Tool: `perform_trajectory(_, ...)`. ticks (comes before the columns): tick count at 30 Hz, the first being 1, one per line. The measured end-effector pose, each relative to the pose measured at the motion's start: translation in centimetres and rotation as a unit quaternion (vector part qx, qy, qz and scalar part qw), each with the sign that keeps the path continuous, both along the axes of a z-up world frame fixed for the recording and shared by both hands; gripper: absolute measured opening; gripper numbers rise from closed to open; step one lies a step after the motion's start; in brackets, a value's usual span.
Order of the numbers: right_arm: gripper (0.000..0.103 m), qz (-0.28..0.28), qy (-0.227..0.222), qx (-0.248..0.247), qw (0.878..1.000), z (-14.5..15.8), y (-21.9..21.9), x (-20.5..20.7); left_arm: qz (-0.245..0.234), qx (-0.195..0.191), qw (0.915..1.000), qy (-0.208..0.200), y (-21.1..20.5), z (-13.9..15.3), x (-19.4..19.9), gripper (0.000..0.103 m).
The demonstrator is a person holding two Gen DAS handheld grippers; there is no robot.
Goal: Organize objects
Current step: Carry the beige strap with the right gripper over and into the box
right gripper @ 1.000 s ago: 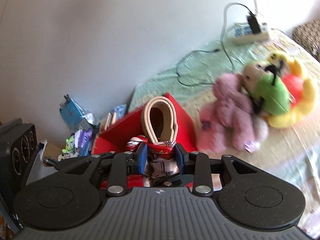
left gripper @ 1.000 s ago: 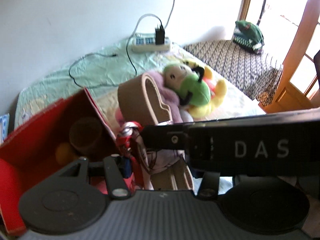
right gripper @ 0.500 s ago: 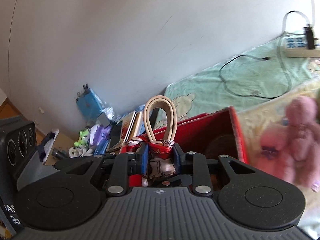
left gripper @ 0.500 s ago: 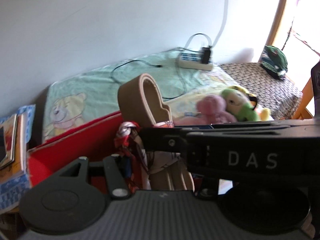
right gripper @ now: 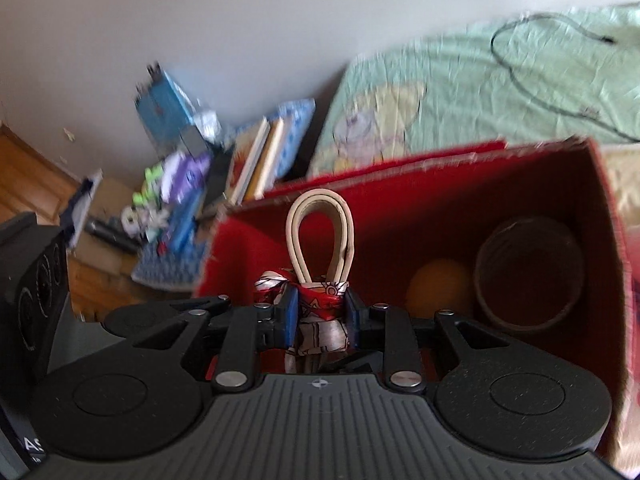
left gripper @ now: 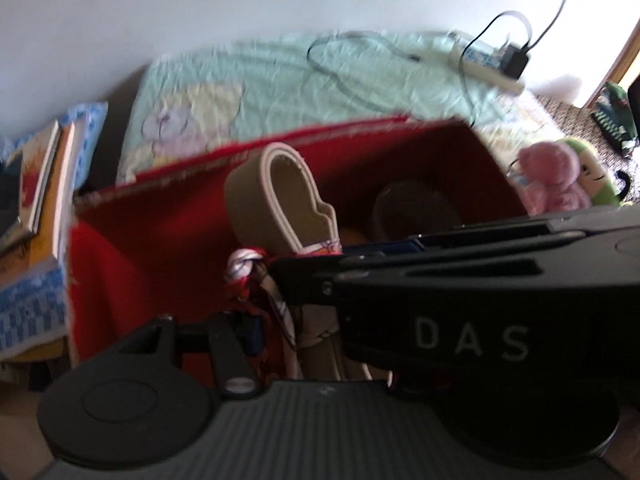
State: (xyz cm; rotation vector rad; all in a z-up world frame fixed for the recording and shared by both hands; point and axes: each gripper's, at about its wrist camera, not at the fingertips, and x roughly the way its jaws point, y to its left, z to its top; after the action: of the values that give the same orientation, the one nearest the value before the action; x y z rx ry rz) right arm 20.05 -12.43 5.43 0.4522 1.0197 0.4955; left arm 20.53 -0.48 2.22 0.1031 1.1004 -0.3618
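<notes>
A beige strap loop (right gripper: 320, 236) with a red and white scarf (right gripper: 320, 300) knotted round its base stands upright, and my right gripper (right gripper: 322, 312) is shut on the scarf-wrapped part. Behind and below it is an open red box (right gripper: 440, 200) holding a brown cup (right gripper: 528, 276) and an orange ball (right gripper: 438, 288). In the left wrist view the strap loop (left gripper: 280, 200) rises in front of the red box (left gripper: 120, 280). The right gripper's black body (left gripper: 472, 320) crosses my left gripper (left gripper: 316, 340) and hides its right finger. Its left finger (left gripper: 240, 332) sits beside the scarf (left gripper: 244, 264).
A stack of books (right gripper: 260, 160) and small toys (right gripper: 172, 184) lie left of the box, by the wall. A green blanket (left gripper: 280, 80) with a cable and power strip (left gripper: 492, 68) spreads behind. Pink and green plush toys (left gripper: 552, 176) lie to the right of the box.
Both views have swung left with the strap still held. The red box now fills the space behind and under the strap, and the plush toys have slid off to the right.
</notes>
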Motion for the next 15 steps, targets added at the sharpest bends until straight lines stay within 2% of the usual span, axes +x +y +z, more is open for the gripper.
perform_trajectory(7, 0.026, 0.016, 0.071, -0.008, 0.997, -2.7, 0.5, 1.9, 0.005, 0.014, 0.9978, 0.065, 0.1, -3.3, 1.8, 0.051)
perform_trajectory(15, 0.025, -0.005, 0.100, -0.028, 0.995, -3.8, -0.3, 2.5, -0.006, 0.029, 0.9971, 0.070, -0.3, -4.0, 2.3, 0.057)
